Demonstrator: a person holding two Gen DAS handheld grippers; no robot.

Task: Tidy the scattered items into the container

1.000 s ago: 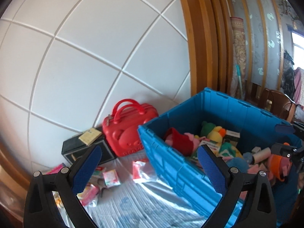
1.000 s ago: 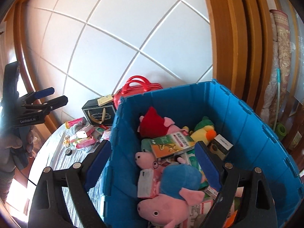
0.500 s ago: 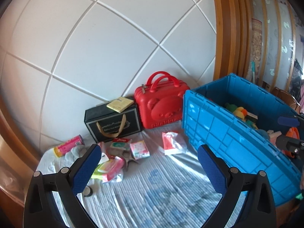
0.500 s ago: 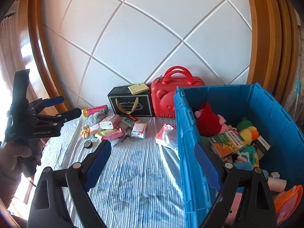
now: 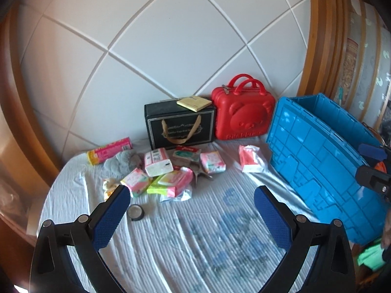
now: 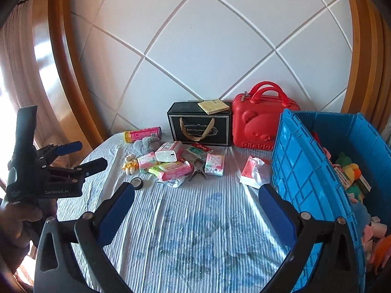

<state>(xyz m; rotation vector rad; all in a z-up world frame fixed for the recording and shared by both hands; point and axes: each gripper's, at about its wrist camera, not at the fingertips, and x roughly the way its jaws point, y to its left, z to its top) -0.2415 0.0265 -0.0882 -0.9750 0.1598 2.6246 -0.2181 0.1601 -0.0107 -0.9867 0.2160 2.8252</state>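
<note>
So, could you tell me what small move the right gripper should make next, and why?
Probably forward toward the red-and-white packet: the right gripper is open and empty, and that packet lies alone, nearest the blue crate.

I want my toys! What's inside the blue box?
The blue box holds plush toys and a small carton. Its near wall hides the bottom and anything deeper.

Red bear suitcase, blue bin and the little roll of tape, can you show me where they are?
red bear suitcase (image 6: 259,129), right wrist view, on the bear face.
blue bin (image 6: 303,161), right wrist view, on its outer side wall.
roll of tape (image 5: 136,212), left wrist view, on its ring.
</note>
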